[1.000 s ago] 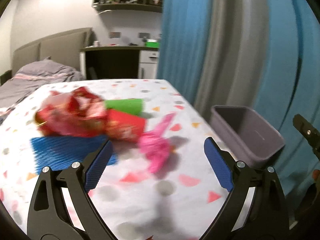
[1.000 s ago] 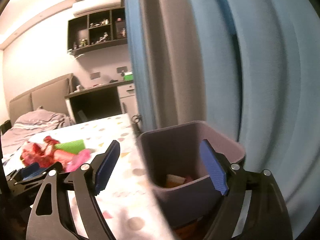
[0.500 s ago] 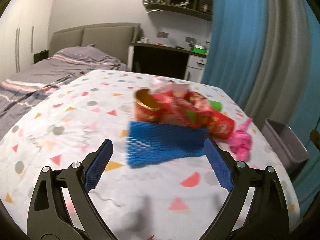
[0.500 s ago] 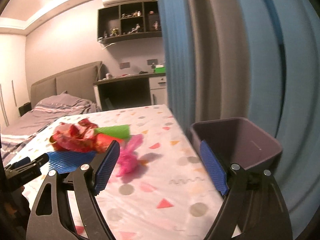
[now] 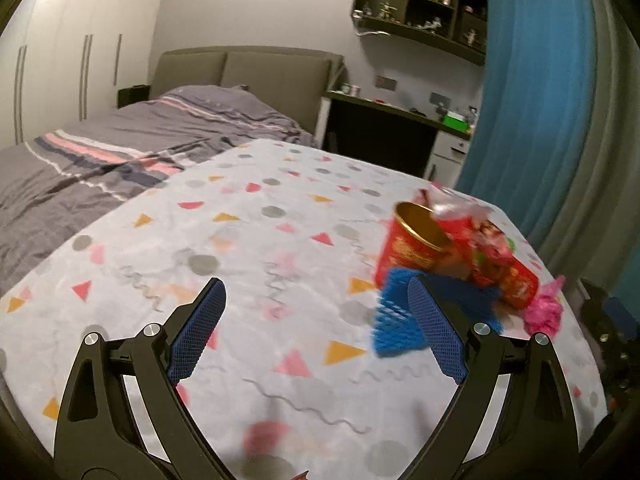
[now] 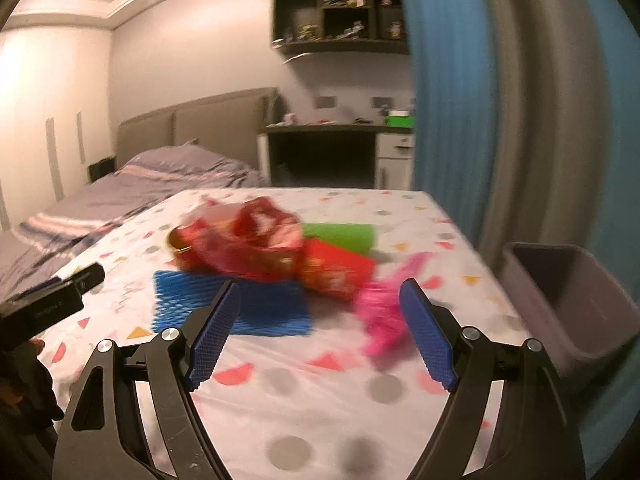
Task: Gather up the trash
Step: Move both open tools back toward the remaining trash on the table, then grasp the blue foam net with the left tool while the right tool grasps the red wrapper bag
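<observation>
Trash pile (image 6: 256, 248) mid-table, bin (image 6: 568, 300) beside; left jaws wide, right jaws closing, empty.

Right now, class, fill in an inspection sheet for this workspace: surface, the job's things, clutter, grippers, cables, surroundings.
Surface: patterned tablecloth with coloured shapes.
Job's things: red cup, crumpled red wrapper, green roll, blue foam net, pink wrapper, all in one pile; grey bin off the table's right edge.
Clutter: nothing seen.
Grippers: left gripper open, empty; right gripper jaws closing slightly, nothing between them.
Cables: nothing seen.
Surroundings: bed, desk, wall shelf, blue curtain.
</observation>
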The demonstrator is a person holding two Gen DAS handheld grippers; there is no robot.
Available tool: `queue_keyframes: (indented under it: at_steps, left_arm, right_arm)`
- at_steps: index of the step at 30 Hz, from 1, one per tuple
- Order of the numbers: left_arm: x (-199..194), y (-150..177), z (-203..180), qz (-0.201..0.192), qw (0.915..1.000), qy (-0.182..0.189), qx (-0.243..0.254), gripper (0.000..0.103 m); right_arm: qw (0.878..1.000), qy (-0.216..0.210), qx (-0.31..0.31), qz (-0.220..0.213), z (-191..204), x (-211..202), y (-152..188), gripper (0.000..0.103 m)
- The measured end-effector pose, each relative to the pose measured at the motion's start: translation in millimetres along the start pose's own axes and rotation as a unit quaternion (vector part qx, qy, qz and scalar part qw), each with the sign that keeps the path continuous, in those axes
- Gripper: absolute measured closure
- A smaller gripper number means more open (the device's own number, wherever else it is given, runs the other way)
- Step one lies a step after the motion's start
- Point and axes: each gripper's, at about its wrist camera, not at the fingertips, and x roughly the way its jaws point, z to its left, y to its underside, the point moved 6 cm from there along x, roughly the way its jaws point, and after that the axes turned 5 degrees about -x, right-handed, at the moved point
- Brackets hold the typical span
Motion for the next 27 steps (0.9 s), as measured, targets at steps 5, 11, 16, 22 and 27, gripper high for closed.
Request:
queue_keyframes:
  at_steps: [5, 11, 16, 22, 27]
  left_arm:
    - [1, -7, 18, -0.006, 0.9999, -0.008, -0.007, 0.012]
    - [7, -9, 29, 0.0, 1.0, -0.002, -0.007, 0.012]
    - [12, -8, 31, 0.007, 0.9999, 0.007, -0.01, 0.012]
    - [16, -5, 20, 0.013, 0.9997, 0.022, 0.004, 0.012]
    - [20, -1, 4, 0.022, 0.9984, 0.048, 0.021, 0.012]
  right_arm:
    - [0.999, -0.027, -0.029, 0.02, 37, 33, -8, 0.037]
    - [0.997, -0.039, -0.058, 0.038, 65, 64, -12, 0.048]
    - [0.995, -0.042, -0.07, 0.055, 75, 85, -14, 0.066]
    - [0.995, -0.043, -0.077, 0.05, 80, 93, -17, 0.084]
    - [0.995, -0.041, -0.081, 0.04, 77, 87, -19, 0.101]
